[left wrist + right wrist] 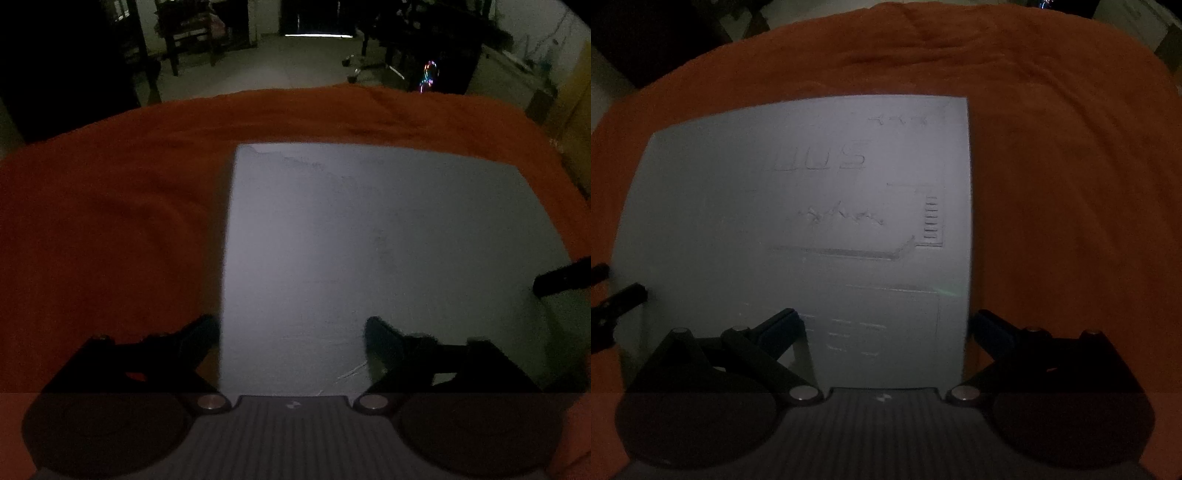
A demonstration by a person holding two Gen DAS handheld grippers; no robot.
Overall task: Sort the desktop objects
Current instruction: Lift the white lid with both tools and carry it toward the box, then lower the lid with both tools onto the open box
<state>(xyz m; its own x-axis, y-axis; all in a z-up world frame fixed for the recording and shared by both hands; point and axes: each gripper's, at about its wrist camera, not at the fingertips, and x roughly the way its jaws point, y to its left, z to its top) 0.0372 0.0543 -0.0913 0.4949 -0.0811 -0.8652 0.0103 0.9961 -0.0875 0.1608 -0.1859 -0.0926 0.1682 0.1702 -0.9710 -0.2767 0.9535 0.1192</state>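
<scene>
Below my left tongs (291, 328), spread apart, a pale sheet (369, 240) lies on the orange-covered desk (110, 203). Right view: right tongs (886, 325) apart, straddling its right edge; I'd pinch that edge squarely.

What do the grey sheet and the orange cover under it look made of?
Sheet: probably paper or thin card, matte; it lies flat, and faint print, seemingly mirrored, suggests ink showing through from the other side. Cover: cloth, likely a towel or fleece; soft wrinkles and a fuzzy, dull surface. The dim light leaves both uncertain.
</scene>
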